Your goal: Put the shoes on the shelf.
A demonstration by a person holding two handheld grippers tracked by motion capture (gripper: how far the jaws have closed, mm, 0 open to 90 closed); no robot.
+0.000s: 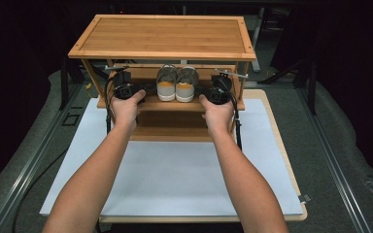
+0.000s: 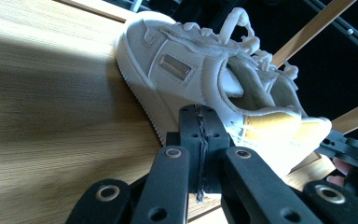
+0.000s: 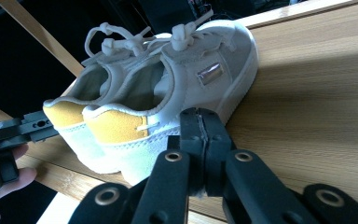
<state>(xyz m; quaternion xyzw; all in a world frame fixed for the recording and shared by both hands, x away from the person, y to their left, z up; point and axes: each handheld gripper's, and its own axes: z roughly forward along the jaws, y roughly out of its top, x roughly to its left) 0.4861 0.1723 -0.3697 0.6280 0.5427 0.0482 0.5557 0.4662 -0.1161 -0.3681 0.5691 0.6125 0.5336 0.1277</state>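
a person's two hands hold a gripper each at the middle shelf [image 1: 150, 103] of a wooden shoe rack [image 1: 164, 36] that stands at the far end of a white-topped counter [image 1: 175, 170]. a pair of pale sneakers [image 1: 176, 83] with mustard-yellow heel tabs sits side by side at the centre of that shelf, heels toward the person, the two shoes touching each other.

the left gripper [image 1: 123, 87] rests at the left end of the shelf, just beside the left shoe [image 2: 200, 79]; in the left gripper view its jaws are pressed together with nothing between them, their tips just in front of the shoe's white sole. whether the tips touch the sole cannot be told.

the right gripper [image 1: 219, 91] sits at the right end of the shelf, just beside the right shoe [image 3: 177, 93]; in the right gripper view its jaws also meet, empty, close against the lower side of the shoe near the heel.

both forearms reach in across the counter from the near edge. laces lie loosely knotted on top of both shoes, and a small metallic tag shows on each outer side.
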